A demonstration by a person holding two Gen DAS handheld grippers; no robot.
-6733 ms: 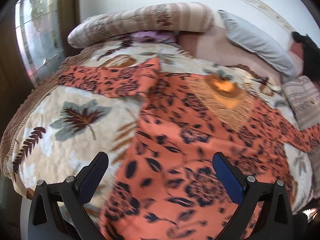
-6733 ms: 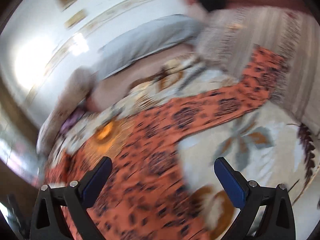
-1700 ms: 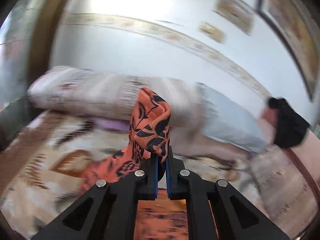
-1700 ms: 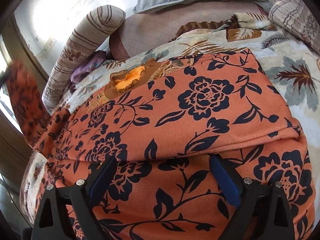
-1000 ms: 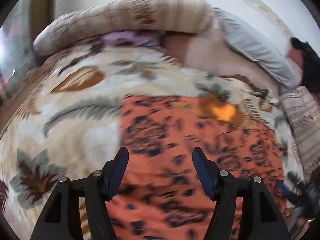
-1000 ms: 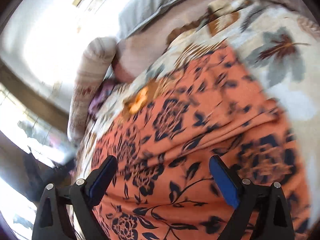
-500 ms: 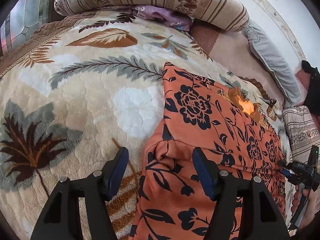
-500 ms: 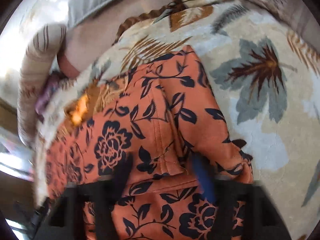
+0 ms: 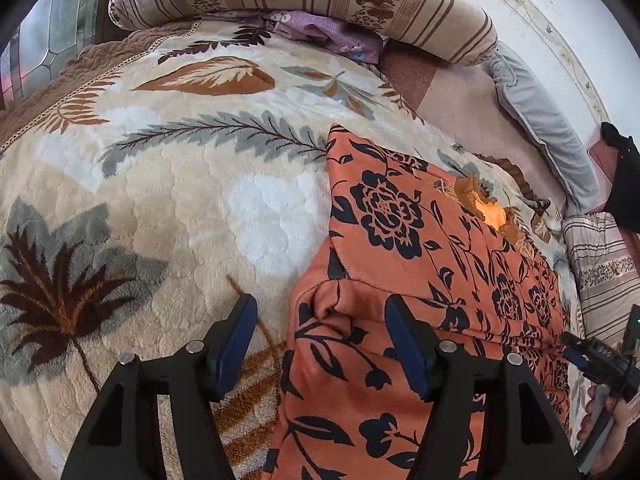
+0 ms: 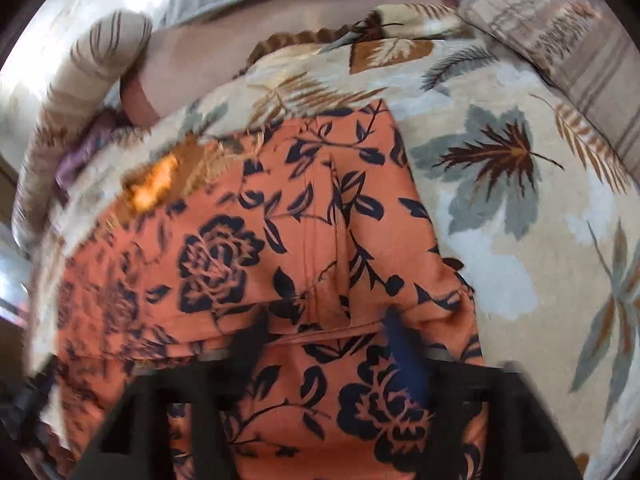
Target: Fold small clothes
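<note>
An orange garment with dark blue flowers (image 9: 420, 264) lies on the bed with both sleeves folded in over its body. My left gripper (image 9: 320, 344) is open and empty, its jaws standing on either side of the garment's left edge where the folded sleeve ends. In the right wrist view the garment (image 10: 280, 248) fills the middle. My right gripper (image 10: 324, 344) is open and blurred, hovering just over the fold near the garment's right edge. The right gripper also shows in the left wrist view (image 9: 600, 364), held in a hand.
A cream blanket with leaf patterns (image 9: 160, 200) covers the bed. A striped bolster (image 9: 320, 4), a purple cloth (image 9: 320, 36) and a grey pillow (image 9: 544, 120) lie along the far side. A striped pillow (image 9: 600, 264) sits at the right.
The left gripper let go of the sleeve it had carried over and opened, then dropped low at the garment's left edge. The right gripper swung to the right edge and narrowed its opening.
</note>
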